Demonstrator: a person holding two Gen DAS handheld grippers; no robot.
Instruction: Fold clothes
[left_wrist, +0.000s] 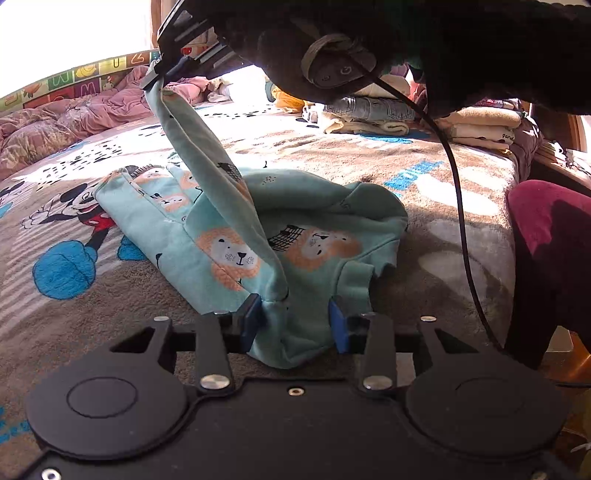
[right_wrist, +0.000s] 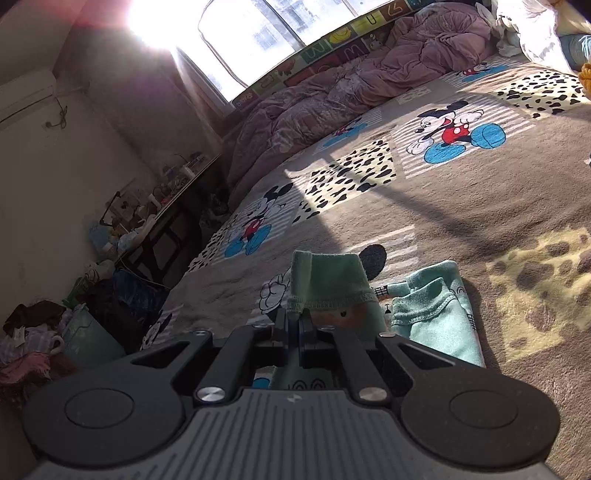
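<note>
A teal child's garment with lion prints (left_wrist: 236, 236) lies crumpled on the Mickey Mouse blanket (left_wrist: 66, 206). My left gripper (left_wrist: 295, 317) is open, its blue pads (left_wrist: 251, 321) on either side of a bunched part of the garment at its near end. My right gripper (right_wrist: 295, 325) is shut on the hem of a sleeve or leg of the garment (right_wrist: 328, 280) and holds it lifted. In the left wrist view the right gripper (left_wrist: 155, 74) shows high at the back, with the teal strip (left_wrist: 207, 158) stretched up to it.
A pink duvet (left_wrist: 55, 118) lies bunched at the far side of the bed. Stacks of folded clothes (left_wrist: 388, 114) sit at the back right. A cable (left_wrist: 458, 206) hangs at the right. A cluttered table (right_wrist: 155, 214) stands beside the bed.
</note>
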